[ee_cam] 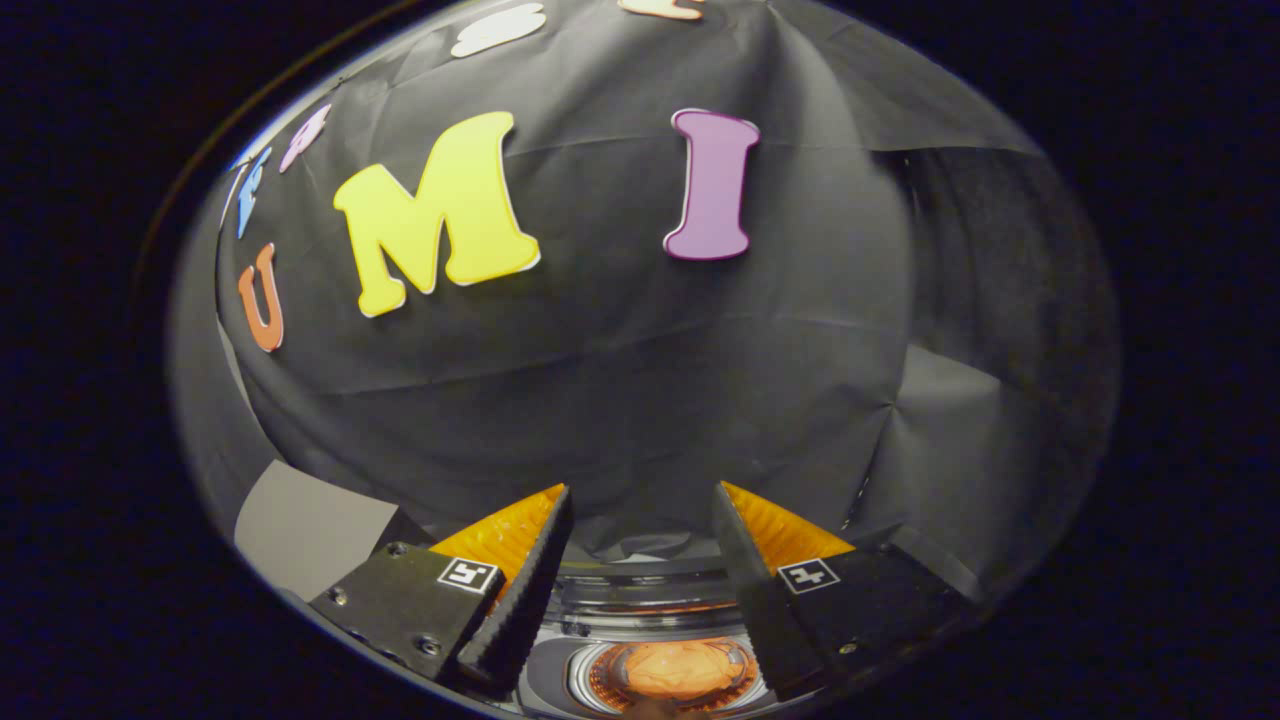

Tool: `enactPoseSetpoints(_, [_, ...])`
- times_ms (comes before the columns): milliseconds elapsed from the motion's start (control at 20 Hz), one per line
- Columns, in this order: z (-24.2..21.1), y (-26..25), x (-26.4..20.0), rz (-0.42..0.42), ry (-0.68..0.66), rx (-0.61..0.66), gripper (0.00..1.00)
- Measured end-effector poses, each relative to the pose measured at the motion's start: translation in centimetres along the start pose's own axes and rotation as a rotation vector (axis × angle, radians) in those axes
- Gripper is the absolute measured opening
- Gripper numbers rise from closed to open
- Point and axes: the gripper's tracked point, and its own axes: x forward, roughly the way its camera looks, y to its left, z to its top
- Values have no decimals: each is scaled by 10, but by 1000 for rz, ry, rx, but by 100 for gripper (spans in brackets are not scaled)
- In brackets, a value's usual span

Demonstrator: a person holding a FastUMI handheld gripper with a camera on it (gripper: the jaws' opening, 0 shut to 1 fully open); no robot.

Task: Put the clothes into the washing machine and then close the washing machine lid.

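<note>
Fingers spread apart above the washing machine, holding nothing.

The gripper (640,495) points toward the black cloth wall (620,380) of the booth, and its two fingers stand well apart with only open space between them. Low between the fingers, on the near side, is the top of the washing machine (650,605), with a clear curved part and a grey rim. Just under it is the round opening (672,672), and inside this opening lies something orange, which looks like the clothes (675,668); I cannot tell its shape well. The fingers do not touch the machine or the clothes. On the left, beyond the left finger, a pale grey panel (300,525) stands against the cloth wall.
</note>
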Motion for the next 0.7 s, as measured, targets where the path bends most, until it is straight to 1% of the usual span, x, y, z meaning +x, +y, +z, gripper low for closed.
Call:
enactPoseSetpoints(300, [-14,15,38,4,93,-38,87])
enactPoseSetpoints(550, [-25,14,46,-17,123,-54,87])
enactPoseSetpoints(700, [-33,7,47,-47,143,-39,87])
